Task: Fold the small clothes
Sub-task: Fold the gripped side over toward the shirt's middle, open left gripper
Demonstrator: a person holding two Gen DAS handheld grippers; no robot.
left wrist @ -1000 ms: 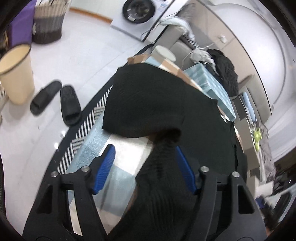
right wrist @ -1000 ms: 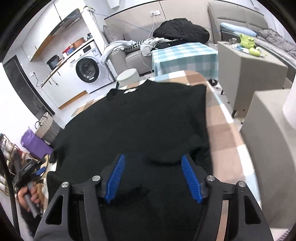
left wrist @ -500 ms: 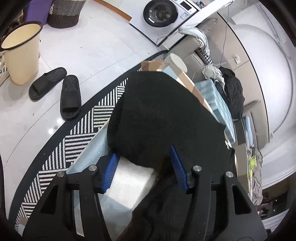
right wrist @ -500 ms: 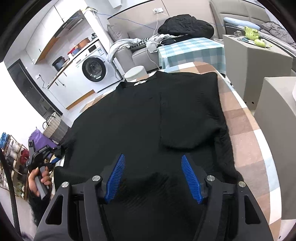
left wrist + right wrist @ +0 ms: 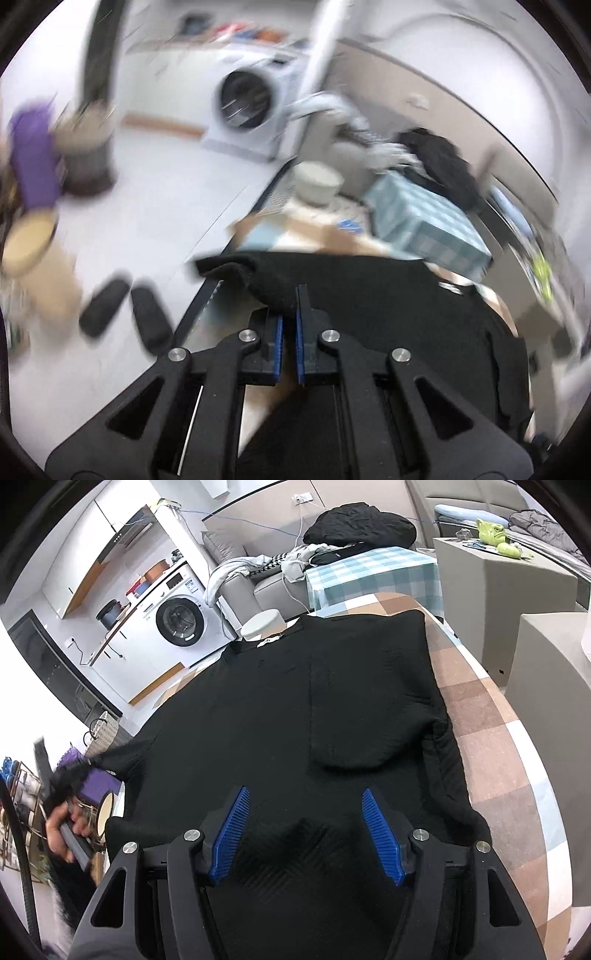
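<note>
1. While my left view is smeared with blur, I can see my left gripper (image 5: pixel 289 295) pressed together, pinching a fold of the black sweater (image 5: pixel 295 716) at its blue pads (image 5: pixel 277 345).
2. From the right view, the sweater lies spread over the checked cloth on the worktop (image 5: pixel 491 738), collar toward the far edge and hem toward me, covering most of the surface.
3. Its right sleeve (image 5: pixel 369 701) is folded inward across the body, ending in a rounded cuff near the middle.
4. At the left edge, the left sleeve (image 5: pixel 110 755) is lifted off the worktop and pulled to a point toward my left hand (image 5: pixel 64 830), which grips the handle.
5. My right gripper (image 5: pixel 306 823) hangs spread over the hem near the front edge, its pads (image 5: pixel 380 834) apart with only a small rise of black knit between them, not squeezed.
6. Beyond the far edge stand a white stool (image 5: pixel 263 624) and a washing machine (image 5: pixel 181 622).
</note>
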